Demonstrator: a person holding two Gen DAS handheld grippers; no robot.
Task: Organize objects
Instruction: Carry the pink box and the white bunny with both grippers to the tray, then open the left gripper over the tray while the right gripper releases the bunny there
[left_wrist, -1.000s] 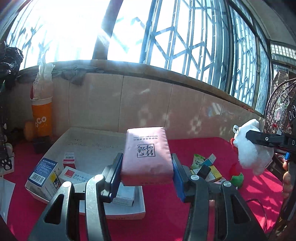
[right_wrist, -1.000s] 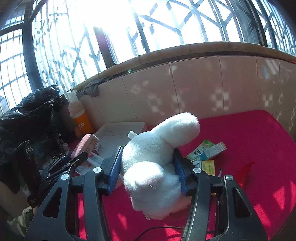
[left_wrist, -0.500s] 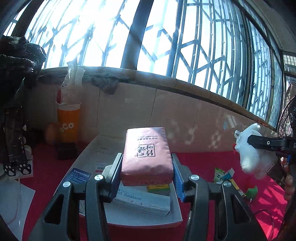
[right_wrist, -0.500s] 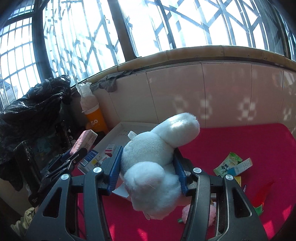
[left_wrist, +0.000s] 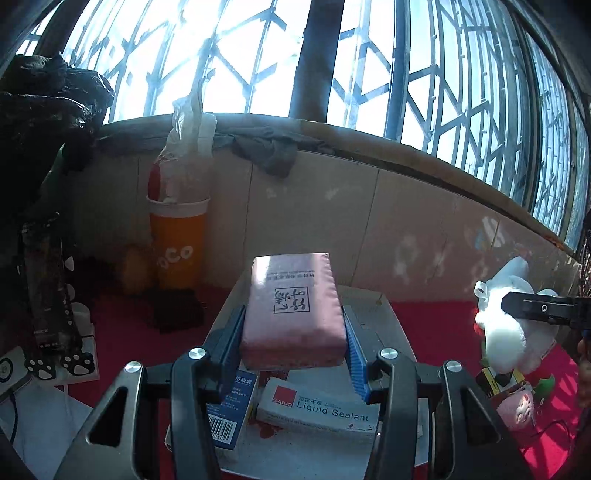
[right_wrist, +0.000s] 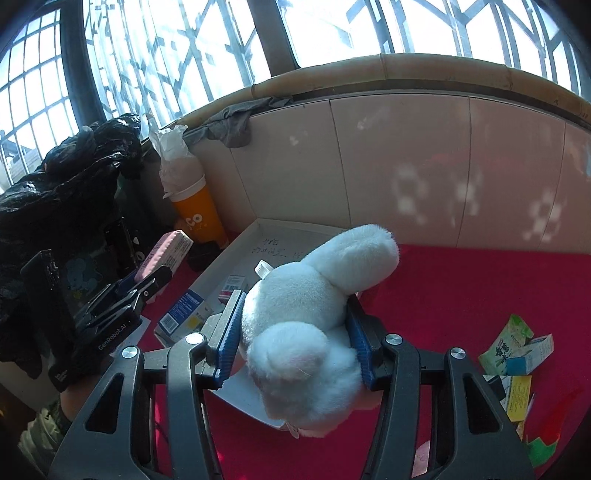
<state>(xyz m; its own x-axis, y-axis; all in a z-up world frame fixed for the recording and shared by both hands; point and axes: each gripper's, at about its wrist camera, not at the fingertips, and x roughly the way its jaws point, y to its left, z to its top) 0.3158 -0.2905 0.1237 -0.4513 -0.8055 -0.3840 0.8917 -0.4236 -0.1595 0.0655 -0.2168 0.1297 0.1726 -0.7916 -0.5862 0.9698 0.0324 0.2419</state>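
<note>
My left gripper (left_wrist: 293, 354) is shut on a pink tissue pack (left_wrist: 293, 310) and holds it above the white tray (left_wrist: 384, 317). The tray holds a Liquid Sealant box (left_wrist: 321, 406) and a blue box (left_wrist: 231, 406). My right gripper (right_wrist: 293, 339) is shut on a white plush rabbit (right_wrist: 306, 325), held over the tray's near right edge (right_wrist: 240, 398). In the right wrist view the left gripper (right_wrist: 147, 284) with the pink pack (right_wrist: 166, 251) is at the tray's left side. The rabbit also shows in the left wrist view (left_wrist: 506, 314) at far right.
An orange cup (left_wrist: 177, 243) with a plastic bag stands behind the tray by the tiled wall. Small cartons (right_wrist: 517, 347) lie on the red cloth (right_wrist: 461, 295) at right. Black bags and dark items (right_wrist: 62, 206) crowd the left side. A small pink toy (left_wrist: 515, 404) lies at right.
Both grippers have moved left toward the tray with their loads. The tray's boxes now sit right under the left gripper, and the rabbit hangs over the tray's edge.
</note>
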